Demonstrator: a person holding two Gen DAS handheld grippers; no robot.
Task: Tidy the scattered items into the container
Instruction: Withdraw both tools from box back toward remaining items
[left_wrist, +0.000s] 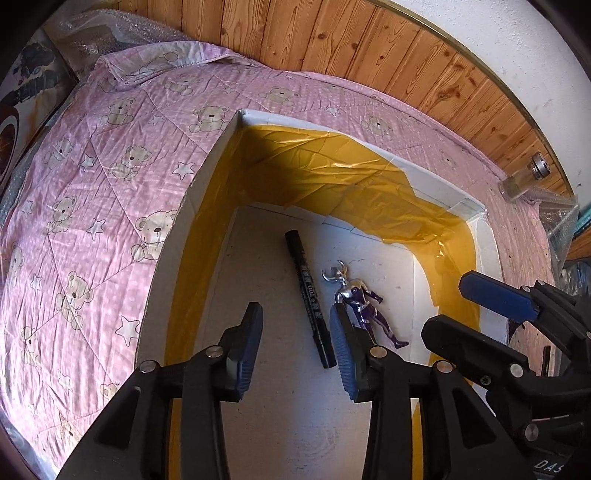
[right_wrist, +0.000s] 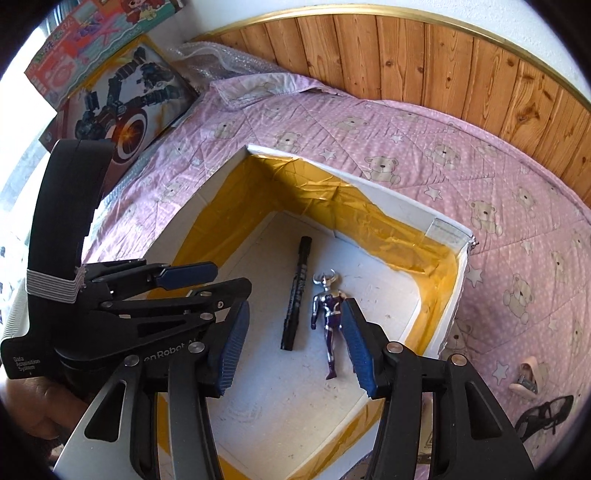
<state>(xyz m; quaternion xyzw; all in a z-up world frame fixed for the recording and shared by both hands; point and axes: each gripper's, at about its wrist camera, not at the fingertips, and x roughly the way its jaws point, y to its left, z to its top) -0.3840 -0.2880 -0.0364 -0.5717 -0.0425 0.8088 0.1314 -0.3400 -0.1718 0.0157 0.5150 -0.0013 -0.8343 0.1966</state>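
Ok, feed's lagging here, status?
Left gripper, right gripper open, empty. Marker, figure in box. Path clear.

We find the box (right_wrist: 448, 230) resting on the bed (right_wrist: 406, 140). In the box, the marker (right_wrist: 296, 293) lies left of the figurine (right_wrist: 328, 314), just beside it. Outside, a clip (right_wrist: 545, 413) and a small toy (right_wrist: 528, 374) lie right of the box.

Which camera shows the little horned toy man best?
The right wrist view: the toy figure lies nearly whole in the box, only its far arm hidden by a finger. In the left wrist view, a fingertip covers part of its body.
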